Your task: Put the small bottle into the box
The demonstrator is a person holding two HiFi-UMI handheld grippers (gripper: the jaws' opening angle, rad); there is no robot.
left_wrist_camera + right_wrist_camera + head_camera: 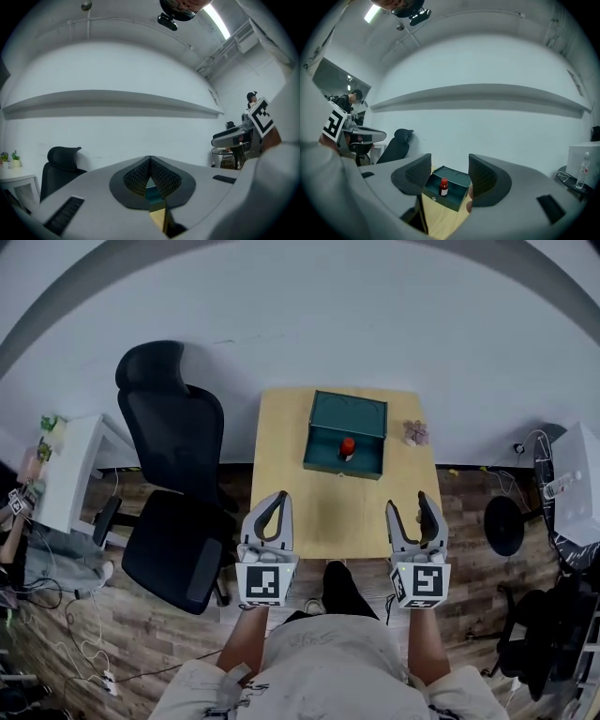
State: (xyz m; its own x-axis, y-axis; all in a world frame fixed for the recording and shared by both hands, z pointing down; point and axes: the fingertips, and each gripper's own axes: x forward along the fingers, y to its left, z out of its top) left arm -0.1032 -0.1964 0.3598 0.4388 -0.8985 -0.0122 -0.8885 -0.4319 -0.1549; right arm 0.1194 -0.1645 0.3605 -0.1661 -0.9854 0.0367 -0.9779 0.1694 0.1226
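Note:
A small brown bottle with a red cap [347, 447] stands upright inside the open teal box [367, 417] at the far side of the wooden table [281, 456]. Both grippers hover over the table's near edge, well short of the box. My left gripper [278, 499] is shut with nothing in it; in the left gripper view its pads [150, 161] meet, with a sliver of the box [153, 195] below them. My right gripper [410, 509] is open and empty. In the right gripper view the bottle [444, 187] and box [457, 179] show between the spread jaws of that gripper [450, 171].
A black office chair [173, 474] stands close to the table's left side. A white side table [75, 470] is further left. A small pinkish object [415, 432] lies at the table's far right corner. A round stool [503, 524] and a white unit [574, 486] stand to the right.

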